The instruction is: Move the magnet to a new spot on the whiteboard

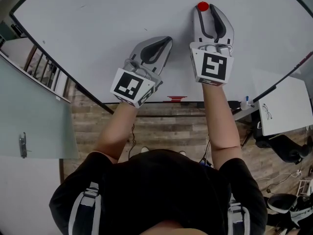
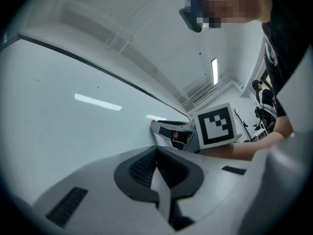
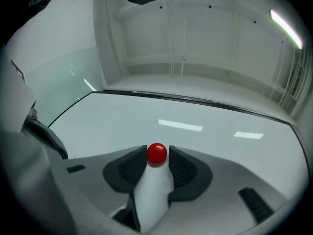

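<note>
whiteboard (image 1: 98, 33): one magnet (image 3: 157, 152) pinched by right gripper (image 1: 206, 10).

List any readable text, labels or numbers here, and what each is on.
No readable text anywhere.
left gripper and right gripper: their marker cubes show only black-and-white square patterns, no letters or digits.
whiteboard: no writing visible; red magnet unmarked.
small board at right: a scribble, not legible as text.

red magnet (image 1: 202, 6): 1 | left hand-held gripper (image 1: 167, 39) + right hand-held gripper (image 1: 206, 9): 2
</note>
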`<state>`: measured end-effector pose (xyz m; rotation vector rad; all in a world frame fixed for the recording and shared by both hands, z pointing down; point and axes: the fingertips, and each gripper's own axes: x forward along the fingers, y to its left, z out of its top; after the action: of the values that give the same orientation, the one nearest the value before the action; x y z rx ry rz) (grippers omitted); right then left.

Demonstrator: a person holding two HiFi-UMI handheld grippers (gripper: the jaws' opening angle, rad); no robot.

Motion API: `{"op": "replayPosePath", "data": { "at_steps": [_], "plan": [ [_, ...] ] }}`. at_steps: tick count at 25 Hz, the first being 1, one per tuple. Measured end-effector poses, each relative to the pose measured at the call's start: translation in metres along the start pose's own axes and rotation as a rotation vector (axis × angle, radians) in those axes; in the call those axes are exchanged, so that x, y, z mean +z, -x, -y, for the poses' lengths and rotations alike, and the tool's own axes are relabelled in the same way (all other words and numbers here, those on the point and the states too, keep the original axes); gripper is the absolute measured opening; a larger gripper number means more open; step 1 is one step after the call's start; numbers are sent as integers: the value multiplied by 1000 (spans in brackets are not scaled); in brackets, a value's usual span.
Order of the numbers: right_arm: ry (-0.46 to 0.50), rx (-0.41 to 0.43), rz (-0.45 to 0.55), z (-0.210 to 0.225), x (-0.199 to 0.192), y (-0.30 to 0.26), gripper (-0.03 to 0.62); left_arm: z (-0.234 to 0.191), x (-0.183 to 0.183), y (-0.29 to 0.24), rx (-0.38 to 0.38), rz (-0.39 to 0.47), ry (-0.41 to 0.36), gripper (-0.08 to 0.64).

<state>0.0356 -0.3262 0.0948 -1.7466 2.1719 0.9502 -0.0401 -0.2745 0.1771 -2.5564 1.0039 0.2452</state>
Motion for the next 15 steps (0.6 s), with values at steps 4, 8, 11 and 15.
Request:
{"op": "replayPosePath", "data": {
  "at_steps": [4,8,11,15],
  "plan": [
    [7,-12,2,-2,1,0,120,-3,-2,2,2,-1,6,5],
    [7,-9,-4,-2,1,0,118,-4,-2,3,3,0,9,5],
    [21,9,-18,-3,-1,1,117,-6,-2,4,8,2,11,5],
    [9,23,-34,-5,-6,7,117,-6,-1,6,8,7,11,5]
  ]
}}
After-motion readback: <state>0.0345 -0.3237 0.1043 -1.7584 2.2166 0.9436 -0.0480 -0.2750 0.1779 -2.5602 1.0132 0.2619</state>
